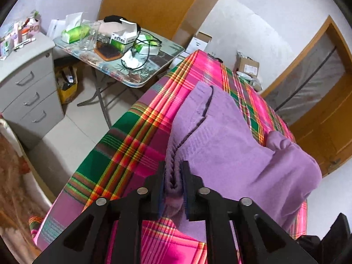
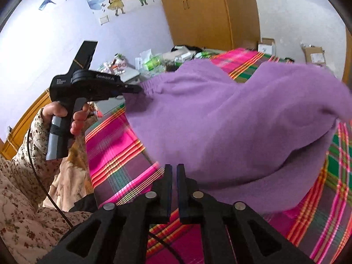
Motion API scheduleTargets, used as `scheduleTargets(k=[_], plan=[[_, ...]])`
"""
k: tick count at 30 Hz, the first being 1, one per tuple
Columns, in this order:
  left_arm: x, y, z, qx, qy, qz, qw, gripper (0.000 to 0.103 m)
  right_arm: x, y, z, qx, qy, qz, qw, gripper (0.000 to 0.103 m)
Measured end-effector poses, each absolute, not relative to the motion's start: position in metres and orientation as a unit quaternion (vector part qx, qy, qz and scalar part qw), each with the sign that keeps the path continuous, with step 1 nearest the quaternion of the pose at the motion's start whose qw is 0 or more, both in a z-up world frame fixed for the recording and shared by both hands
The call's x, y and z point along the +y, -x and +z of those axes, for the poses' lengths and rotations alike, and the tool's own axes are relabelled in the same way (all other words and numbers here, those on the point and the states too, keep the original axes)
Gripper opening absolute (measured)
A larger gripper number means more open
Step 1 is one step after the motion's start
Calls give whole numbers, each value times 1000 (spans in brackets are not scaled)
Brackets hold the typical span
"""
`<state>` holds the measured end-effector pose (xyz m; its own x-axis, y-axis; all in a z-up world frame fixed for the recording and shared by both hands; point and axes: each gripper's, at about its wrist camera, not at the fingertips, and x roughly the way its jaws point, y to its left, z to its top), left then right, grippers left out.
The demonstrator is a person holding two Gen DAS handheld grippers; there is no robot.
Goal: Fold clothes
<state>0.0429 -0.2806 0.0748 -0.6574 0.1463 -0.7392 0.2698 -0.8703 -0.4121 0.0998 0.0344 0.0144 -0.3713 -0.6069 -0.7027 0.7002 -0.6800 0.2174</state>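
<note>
Bedroom w/ white walls, wooden wardrobe at the back, cartoon stickers on the wall. Far left there's a grey drawer cabinet (image 1: 30, 92), then a folding side surface (image 1: 154, 74) cluttered w/ tissue packs, a glass, a hairbrush, cables. Right of that, the bed w/ its pink-green plaid sheet (image 1: 132, 136) fills the middle.

The purple fleece garment (image 1: 231, 145) is lifted over the bed, bunched, part hanging off the sheet, part draped. The left hand-held gripper (image 1: 173, 184) is pinching a gathered, ribbed-looking edge of it between its fingers; the right-wrist view shows the same tool gripped by a hand (image 2: 63, 116) in a floral sleeve, its tip at the garment's elastic edge. The right hand-held gripper (image 2: 174, 171) sits low, just under the hanging cloth, fingers nearly pressed together w/ a thin gap & nothing visibly in it.

Risks, IMO: only one corner is held, so the heavy fleece could slip out of the pinch or sag unevenly, giving a crooked fold. Right side could clamp the sheet along w/ the cloth, since both lie close there. Loose cable near the lap might snag too.
</note>
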Motion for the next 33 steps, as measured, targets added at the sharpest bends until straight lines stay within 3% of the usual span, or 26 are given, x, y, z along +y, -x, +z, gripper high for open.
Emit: scheduleTargets(k=[4, 7, 10, 18, 30, 32, 33], plan=[[-277, -54, 91, 229, -403, -885, 48, 15, 57, -105, 32, 39, -366, -847, 384, 18], [-265, -54, 107, 209, -384, -899, 34, 15, 86, -102, 43, 4, -348, -865, 360, 18], [-236, -43, 116, 184, -381, -906, -8, 27, 117, -93, 50, -35, -337, -886, 318, 18], [-148, -7, 131, 105, -381, -909, -133, 27, 172, -71, 45, -104, -342, -909, 216, 19], [-30, 11, 144, -25, -337, -899, -278, 28, 189, -30, 16, -143, -383, -890, 201, 29], [-19, 12, 146, -38, -333, -897, -290, 33, 189, -24, 10, -143, -392, -885, 205, 35], [-13, 12, 146, -42, -333, -893, -301, 41, 189, -22, 7, -144, -396, -883, 206, 36]])
